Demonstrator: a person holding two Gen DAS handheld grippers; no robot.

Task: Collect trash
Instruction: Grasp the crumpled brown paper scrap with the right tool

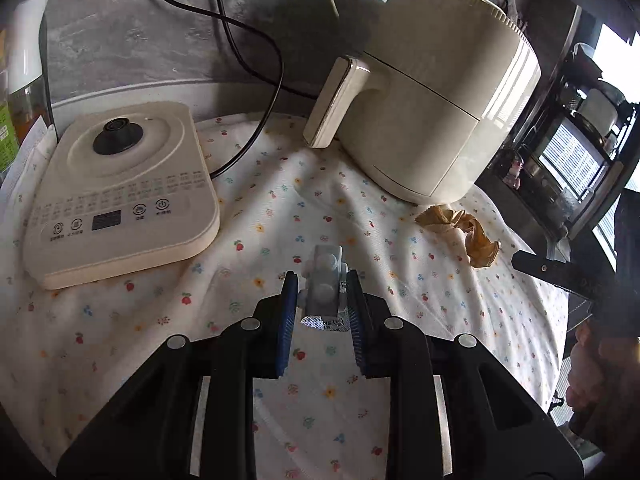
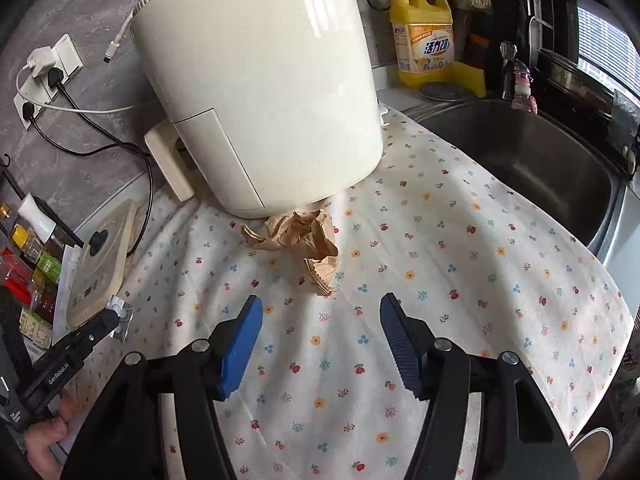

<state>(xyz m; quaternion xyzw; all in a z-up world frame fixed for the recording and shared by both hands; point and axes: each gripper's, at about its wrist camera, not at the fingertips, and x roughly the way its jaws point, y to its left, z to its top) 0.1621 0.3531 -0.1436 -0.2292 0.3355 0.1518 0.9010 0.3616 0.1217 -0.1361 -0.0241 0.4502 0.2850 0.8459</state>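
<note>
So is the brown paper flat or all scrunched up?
Scrunched up. The brown paper is a wrinkled, folded lump on the flowery cloth, beside the white cooker.

Grey wall (image 1: 120, 40), steel sink (image 2: 540, 168), bright window (image 2: 604, 36)

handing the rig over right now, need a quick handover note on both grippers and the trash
Left gripper: jaws shut on the blister pack, carried above the floral cloth.
Right gripper: jaws open, nothing between them, pointed at the crumpled brown paper.
Brown paper lies on the cloth right at the base of the air fryer; whether it touches is unclear.
Done: blister pack picked up.
Left: grab the brown paper with the right gripper, then drop both pieces in a bin. No bin shows in either view.
</note>
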